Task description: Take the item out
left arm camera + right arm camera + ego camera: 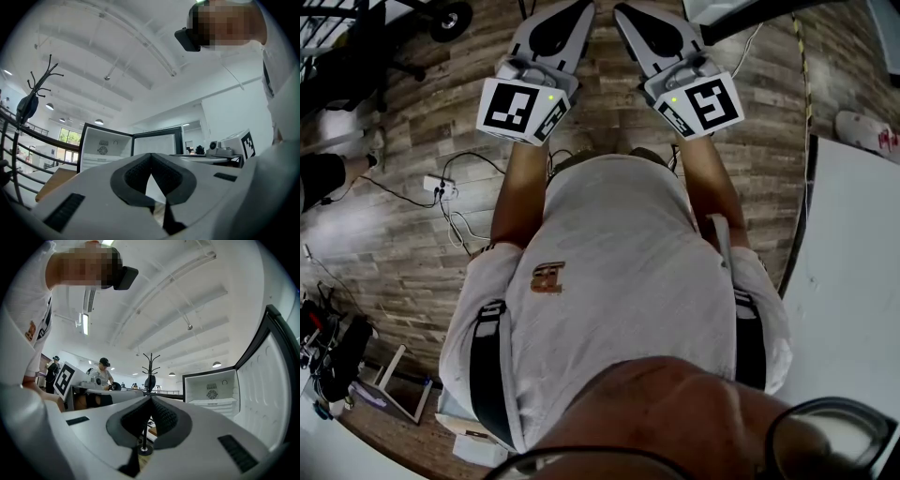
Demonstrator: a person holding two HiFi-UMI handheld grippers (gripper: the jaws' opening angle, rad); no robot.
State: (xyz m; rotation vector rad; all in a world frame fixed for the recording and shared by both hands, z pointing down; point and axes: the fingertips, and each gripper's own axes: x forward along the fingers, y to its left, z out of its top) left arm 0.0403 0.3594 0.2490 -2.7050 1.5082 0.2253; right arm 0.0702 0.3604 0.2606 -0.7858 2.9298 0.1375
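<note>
Both grippers are held up in front of the person's chest, side by side over the wooden floor. My left gripper (pixel 567 14) is shut, its dark pads meeting at a point (pixel 151 155) with nothing between them. My right gripper (pixel 151 399) is likewise shut and empty, seen at the top of the head view (pixel 636 14). Far ahead stands a fridge (pixel 117 150) with its door swung wide; its white inside (pixel 211 392) shows shelves and a round fan. I see no item to take in any view.
The fridge door (pixel 269 380) stands open at the right. A black coat stand (pixel 151 371) rises behind a long desk where a person (pixel 101 373) sits. A white table (pixel 853 281) is at my right, a power strip with cables (pixel 439 187) on the floor at my left.
</note>
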